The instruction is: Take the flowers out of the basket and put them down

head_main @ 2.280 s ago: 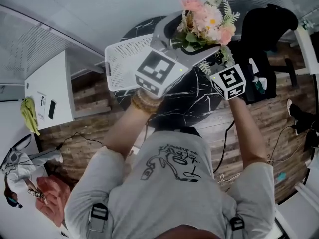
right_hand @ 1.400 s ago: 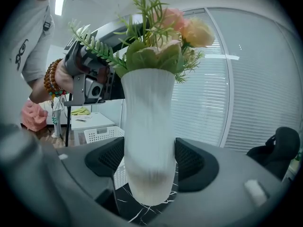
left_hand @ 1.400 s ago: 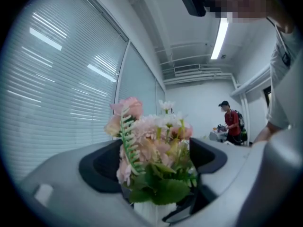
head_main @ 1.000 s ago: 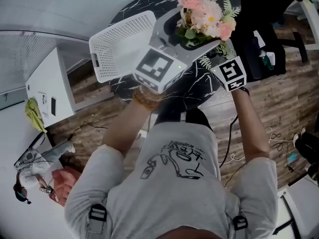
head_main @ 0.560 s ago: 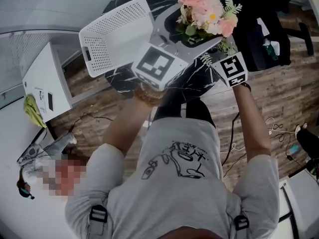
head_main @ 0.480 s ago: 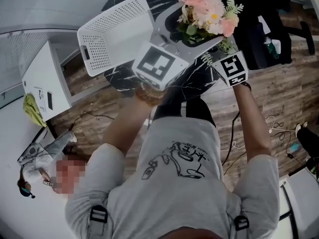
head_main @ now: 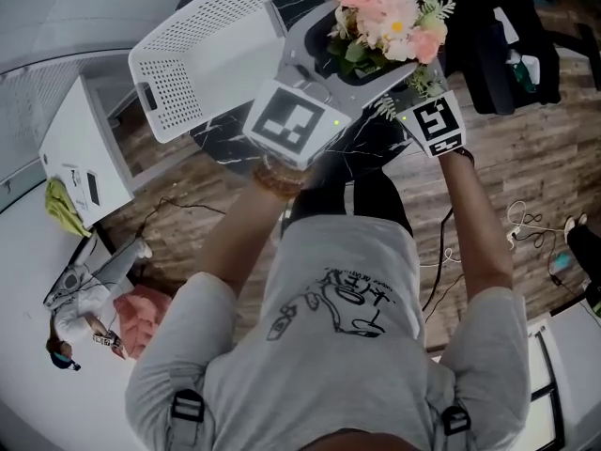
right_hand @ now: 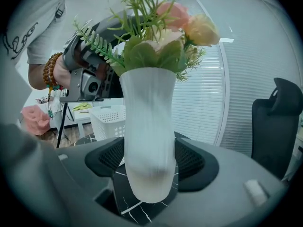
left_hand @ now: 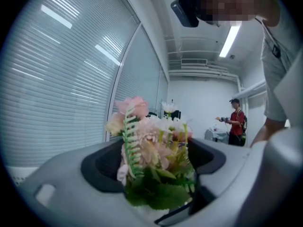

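Observation:
A bouquet of pink and cream flowers [head_main: 385,17] with green fern stands in a frosted white vase [right_hand: 147,141], held in the air over the black marble table [head_main: 371,148]. My left gripper [head_main: 368,50] is closed round the flowers [left_hand: 151,160], whose leaves fill the gap between its pads. From below, my right gripper [head_main: 408,92] is shut on the vase, with both pads against its sides [right_hand: 151,164]. The white perforated basket [head_main: 155,101] lies empty on the table to the left of the flowers. In the head view the blooms hide the vase.
A black office chair [head_main: 488,54] stands just right of the table. A white cabinet [head_main: 70,167] is at the left, with cables [head_main: 531,224] on the wooden floor. A person in red [left_hand: 235,122] stands far off. The basket [right_hand: 106,119] shows behind the vase.
Both grippers keep their hold on the flowers and vase, which stay to the right of the basket. The head view has shifted, so the basket now shows larger at the upper left.

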